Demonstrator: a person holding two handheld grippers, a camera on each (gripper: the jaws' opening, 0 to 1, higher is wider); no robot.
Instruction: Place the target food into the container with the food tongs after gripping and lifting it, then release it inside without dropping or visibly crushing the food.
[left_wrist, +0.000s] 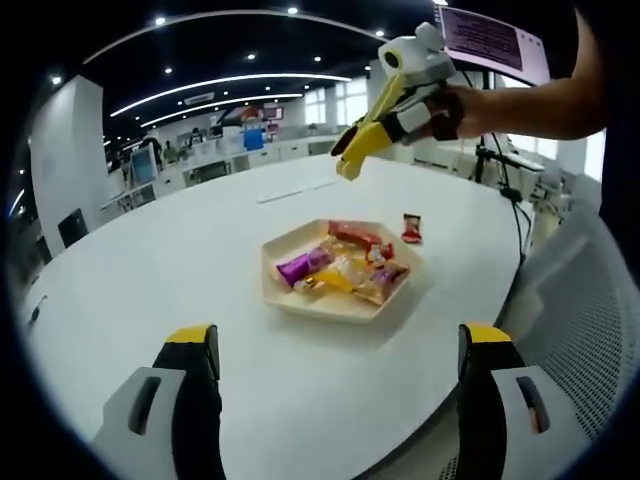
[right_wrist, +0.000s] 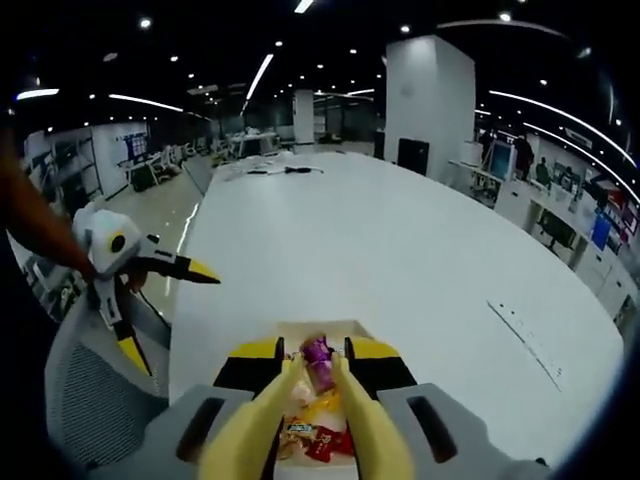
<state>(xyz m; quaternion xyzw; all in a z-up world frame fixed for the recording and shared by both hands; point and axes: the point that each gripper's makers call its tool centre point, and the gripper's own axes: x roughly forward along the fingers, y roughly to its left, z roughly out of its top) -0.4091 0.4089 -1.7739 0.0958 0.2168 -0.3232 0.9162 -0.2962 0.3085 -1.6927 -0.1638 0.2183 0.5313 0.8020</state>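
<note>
purple candy (right_wrist: 318, 353) between right claw (right_wrist: 316, 368) tips

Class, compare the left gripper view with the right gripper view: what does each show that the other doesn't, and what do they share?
Left gripper view alone: a small red packet lying on the table outside the tray, and the tray's full hexagonal outline. Right gripper view alone: yellow tongs reaching over the snacks, tips either side of a purple-wrapped candy, plus a grey mesh chair. Shared: the white table, the snack tray, and the office background.
</note>
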